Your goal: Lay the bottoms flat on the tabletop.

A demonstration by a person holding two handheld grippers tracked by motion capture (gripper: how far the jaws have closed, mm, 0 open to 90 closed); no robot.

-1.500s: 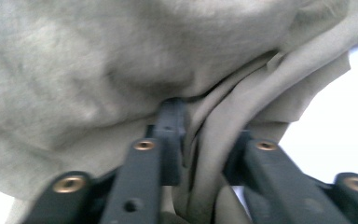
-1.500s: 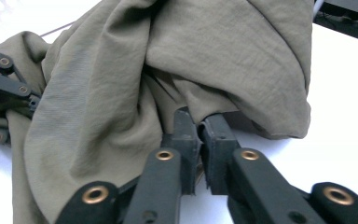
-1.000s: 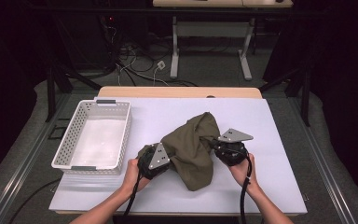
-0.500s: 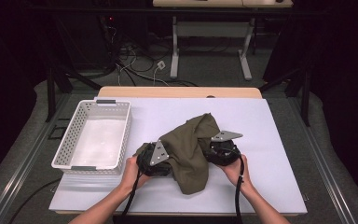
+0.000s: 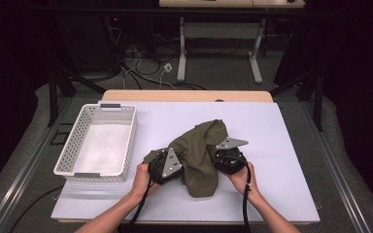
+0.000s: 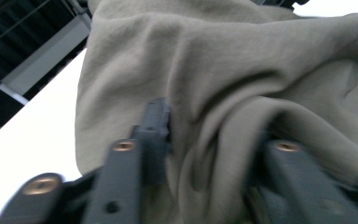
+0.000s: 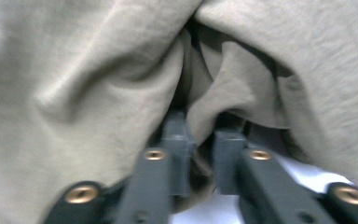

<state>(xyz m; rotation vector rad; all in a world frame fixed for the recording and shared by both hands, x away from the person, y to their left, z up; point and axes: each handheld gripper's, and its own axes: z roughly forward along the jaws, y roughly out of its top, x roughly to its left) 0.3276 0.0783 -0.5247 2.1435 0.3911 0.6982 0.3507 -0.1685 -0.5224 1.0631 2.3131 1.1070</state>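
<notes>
An olive-green cloth (image 5: pixel 199 155) lies bunched on the white table top (image 5: pixel 277 131), heaped up between my two grippers. My left gripper (image 5: pixel 172 167) comes at its left side. In the left gripper view a thick fold of the cloth (image 6: pixel 237 70) fills the gap between the jaws of that gripper (image 6: pixel 212 140), which have just been closing on it. My right gripper (image 5: pixel 218 159) is on the cloth's right side. Its jaws (image 7: pixel 202 140) have also just been closing and now pinch a thin fold of the cloth (image 7: pixel 74 70). Cloth hides both sets of fingertips in the high view.
A white perforated basket (image 5: pixel 68 150) stands at the table's left, with nothing in it. Bare white table top lies to the right of the cloth and behind it. Beyond the far edge are a dark floor, cables and desk legs (image 5: pixel 182 53).
The right gripper has moved left and a little toward the person, closer to the left one. The cloth between them is more bunched. The left hand has hardly moved.
</notes>
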